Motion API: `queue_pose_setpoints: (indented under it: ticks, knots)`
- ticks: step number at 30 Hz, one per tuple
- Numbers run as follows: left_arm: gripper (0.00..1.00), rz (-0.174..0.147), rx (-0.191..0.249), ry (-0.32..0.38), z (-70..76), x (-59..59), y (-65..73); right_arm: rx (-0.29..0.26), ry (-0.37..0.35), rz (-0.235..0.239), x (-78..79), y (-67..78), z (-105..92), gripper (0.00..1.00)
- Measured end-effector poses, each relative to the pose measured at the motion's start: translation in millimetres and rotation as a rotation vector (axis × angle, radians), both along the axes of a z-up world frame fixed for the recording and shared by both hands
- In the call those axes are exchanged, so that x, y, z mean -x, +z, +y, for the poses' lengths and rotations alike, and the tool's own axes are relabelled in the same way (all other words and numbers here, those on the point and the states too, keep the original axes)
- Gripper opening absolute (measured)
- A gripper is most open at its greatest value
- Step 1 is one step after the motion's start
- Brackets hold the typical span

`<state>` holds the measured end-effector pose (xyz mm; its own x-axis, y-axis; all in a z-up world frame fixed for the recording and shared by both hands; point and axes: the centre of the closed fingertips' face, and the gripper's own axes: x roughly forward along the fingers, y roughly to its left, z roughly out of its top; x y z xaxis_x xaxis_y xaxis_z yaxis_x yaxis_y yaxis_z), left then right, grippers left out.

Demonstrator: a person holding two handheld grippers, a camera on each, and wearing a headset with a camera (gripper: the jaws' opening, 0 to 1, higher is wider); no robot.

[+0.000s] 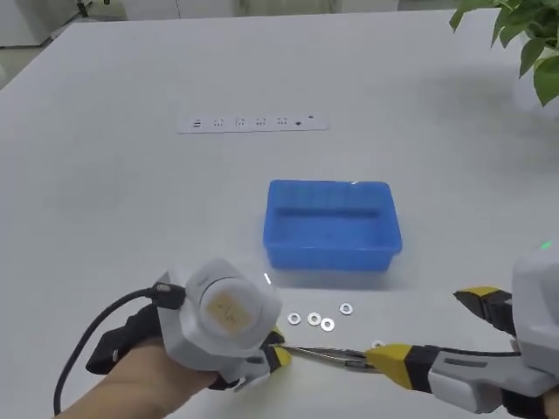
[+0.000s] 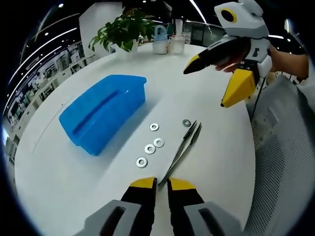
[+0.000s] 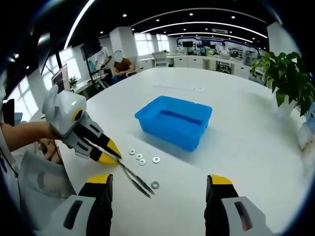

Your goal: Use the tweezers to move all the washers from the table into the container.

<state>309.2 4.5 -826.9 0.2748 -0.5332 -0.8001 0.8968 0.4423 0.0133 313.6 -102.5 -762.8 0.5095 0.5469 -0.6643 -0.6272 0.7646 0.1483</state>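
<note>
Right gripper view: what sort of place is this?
Probably an open-plan office or showroom: long ceiling light strips, rows of desks beyond the white table, and a potted plant.

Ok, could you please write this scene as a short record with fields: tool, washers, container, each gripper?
tool: tweezers, rear end in the left gripper
washers: five, all on the table, next to the tweezers
container: blue, no washers inside
left gripper: shut on the tweezers
right gripper: open, holding nothing
</note>
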Motion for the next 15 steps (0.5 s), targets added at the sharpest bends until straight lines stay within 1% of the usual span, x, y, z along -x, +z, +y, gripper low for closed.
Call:
queue_pose_setpoints:
  ticks: [1,2,3,4,6,8,12,13,15]
  knots:
    - [0.03,-0.003,-0.007,-0.003,-0.4,0.6,-0.2,0.001,0.001,-0.001,0.2,0.7,0.2,0.76]
    - [0.01,-0.025,-0.017,-0.042,-2.0,-0.5,0.0,0.000,0.002,-0.001,0.5,1.8,0.3,0.76]
    - [0.00,-0.018,-0.024,-0.043,-2.0,2.1,-0.7,0.000,0.002,-0.003,0.3,2.8,0.3,0.76]
    - [0.00,-0.023,-0.030,-0.049,-2.5,1.8,-0.7,-0.003,0.001,-0.006,0.2,5.1,0.4,0.76]
    - [0.00,-0.024,-0.037,-0.067,-3.7,3.8,-0.9,-0.008,0.001,-0.011,-0.1,8.1,1.2,0.76]
    - [0.00,-0.023,-0.040,-0.071,-3.7,4.5,-0.9,-0.006,0.006,-0.015,-0.3,9.3,2.1,0.76]
    - [0.00,-0.033,-0.058,-0.125,-5.2,12.3,-0.5,-0.004,0.016,-0.016,0.1,8.1,4.6,0.76]
    - [0.00,-0.036,-0.058,-0.135,-5.9,14.8,1.8,0.000,0.023,-0.015,0.9,6.8,6.7,0.76]
    - [0.00,-0.040,-0.038,-0.131,-8.3,16.3,8.4,0.007,0.045,-0.016,3.1,5.2,11.3,0.75]
